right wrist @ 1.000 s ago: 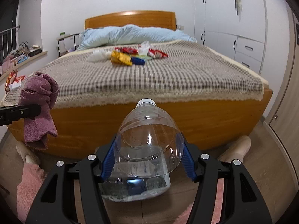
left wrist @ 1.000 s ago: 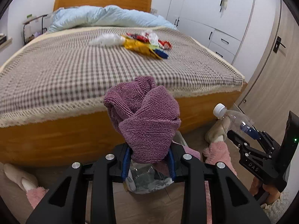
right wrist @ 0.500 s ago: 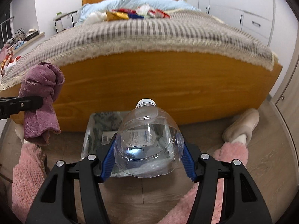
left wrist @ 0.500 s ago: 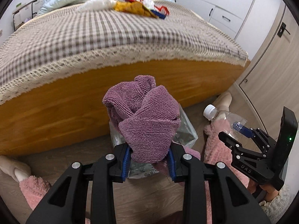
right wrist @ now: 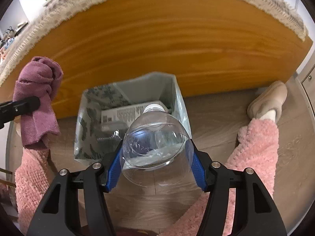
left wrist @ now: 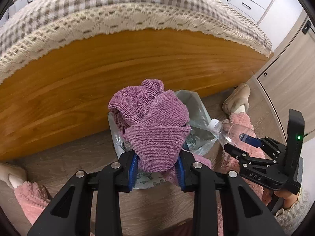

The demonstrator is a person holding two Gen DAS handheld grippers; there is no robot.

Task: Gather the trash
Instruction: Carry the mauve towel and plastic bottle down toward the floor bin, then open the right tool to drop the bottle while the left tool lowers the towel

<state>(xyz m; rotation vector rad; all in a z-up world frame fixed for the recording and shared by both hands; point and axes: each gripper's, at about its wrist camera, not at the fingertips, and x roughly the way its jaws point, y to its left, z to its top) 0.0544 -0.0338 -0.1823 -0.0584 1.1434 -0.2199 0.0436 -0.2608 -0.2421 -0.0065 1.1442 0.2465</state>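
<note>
My left gripper (left wrist: pixel 157 169) is shut on a bunched purple towel (left wrist: pixel 155 127), which hangs above and just in front of the lined trash bin (left wrist: pixel 198 129). My right gripper (right wrist: pixel 155 167) is shut on a clear plastic bottle (right wrist: pixel 155 143) with a white cap, tilted cap-first over the bin (right wrist: pixel 177 98). The bin stands on the floor against the bed's footboard; it holds printed paper (right wrist: pixel 126 112) and other waste. In the right wrist view the purple towel (right wrist: pixel 37 98) hangs at the left; in the left wrist view the bottle (left wrist: pixel 230 129) shows at the right in the right gripper (left wrist: pixel 244 143).
The wooden footboard (left wrist: pixel 118 72) rises right behind the bin, with a checked bedspread (left wrist: pixel 110 5) and lace edge above. A person's legs in pink fleece (right wrist: pixel 258 149) and beige slippers (right wrist: pixel 269 98) stand either side of the bin. Cabinet doors (left wrist: pixel 289 63) stand at the right.
Both grippers have sunk and tipped downward towards the floor. The bed top with its wrappers has slid out of view, and the bin now fills the middle below the bottle.
</note>
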